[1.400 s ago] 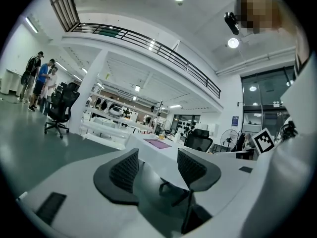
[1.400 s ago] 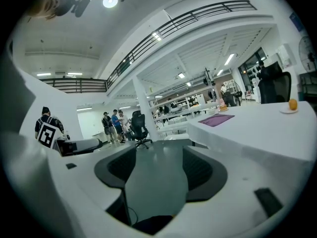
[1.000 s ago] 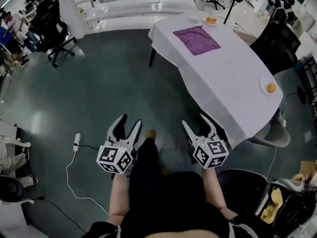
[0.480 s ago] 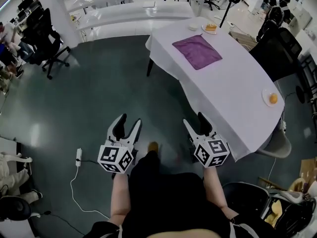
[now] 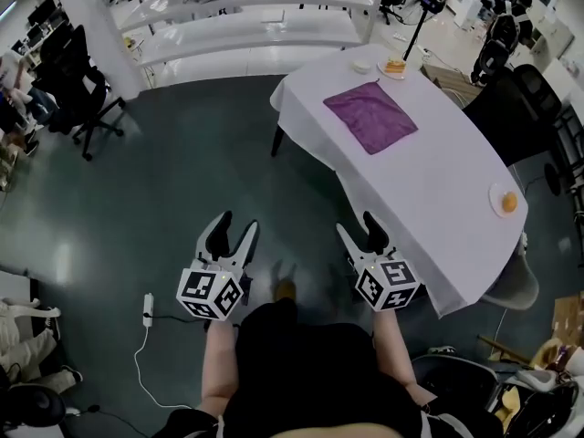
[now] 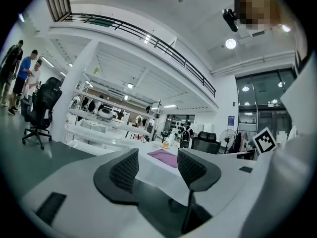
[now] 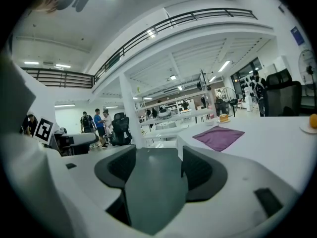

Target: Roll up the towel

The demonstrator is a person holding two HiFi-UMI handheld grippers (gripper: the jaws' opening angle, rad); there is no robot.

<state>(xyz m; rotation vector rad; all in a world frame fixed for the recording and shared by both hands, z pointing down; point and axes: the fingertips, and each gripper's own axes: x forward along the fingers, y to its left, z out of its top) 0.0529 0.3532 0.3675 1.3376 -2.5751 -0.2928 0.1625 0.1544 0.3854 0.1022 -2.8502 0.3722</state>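
Both the left gripper (image 5: 235, 226) and the right gripper (image 5: 358, 228) hang over the dark floor (image 5: 182, 172), jaws wide apart with nothing between them; the purple towel (image 5: 371, 115) is well ahead of them, lying flat and fully spread, a bit skewed, on the white worktop (image 5: 438, 181); a plate of food (image 5: 393, 65) sits just past it.

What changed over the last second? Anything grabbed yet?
The person has walked forward, so the table and the towel sit nearer in the head view. Nothing was grabbed or let go. The left gripper and right gripper are held out low as before, jaws apart and empty. The towel still lies flat.
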